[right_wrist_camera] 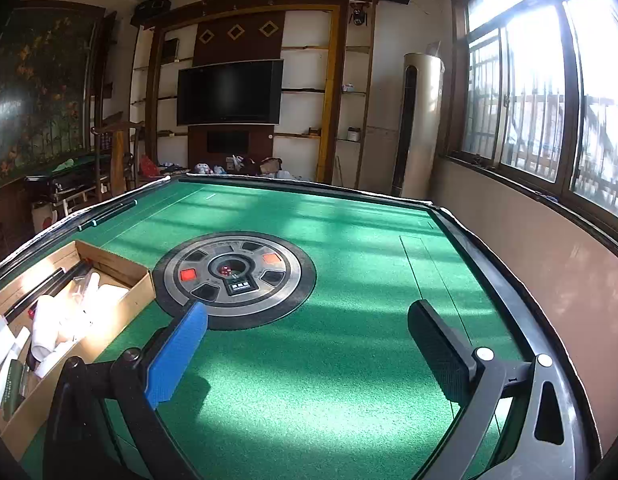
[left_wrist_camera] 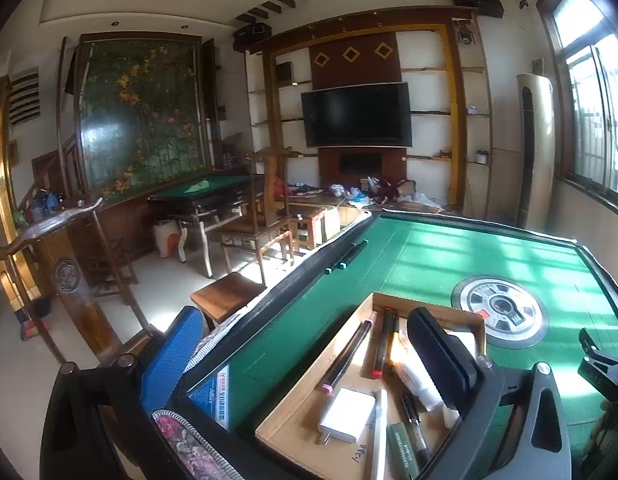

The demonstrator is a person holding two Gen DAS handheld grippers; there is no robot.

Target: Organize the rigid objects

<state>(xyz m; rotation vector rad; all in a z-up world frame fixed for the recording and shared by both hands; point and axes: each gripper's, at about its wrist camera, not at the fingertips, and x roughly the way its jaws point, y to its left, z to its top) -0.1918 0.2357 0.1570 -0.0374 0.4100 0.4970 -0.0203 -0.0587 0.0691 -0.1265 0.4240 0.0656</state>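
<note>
Left gripper (left_wrist_camera: 305, 364) fingers spreading open over cardboard box (left_wrist_camera: 429, 303) of pens; right gripper (right_wrist_camera: 309, 354) fingers gaping empty above green counter (right_wrist_camera: 349, 360).

The table (right_wrist_camera: 349, 280) wears matt green felt with a glossy black rim. Lower left in the right wrist view, the box (right_wrist_camera: 121, 270) is plain brown cardboard. The central dial (right_wrist_camera: 233, 276) looks like brushed metal. A glossy white plastic charger (left_wrist_camera: 347, 414) lies inside.
</note>
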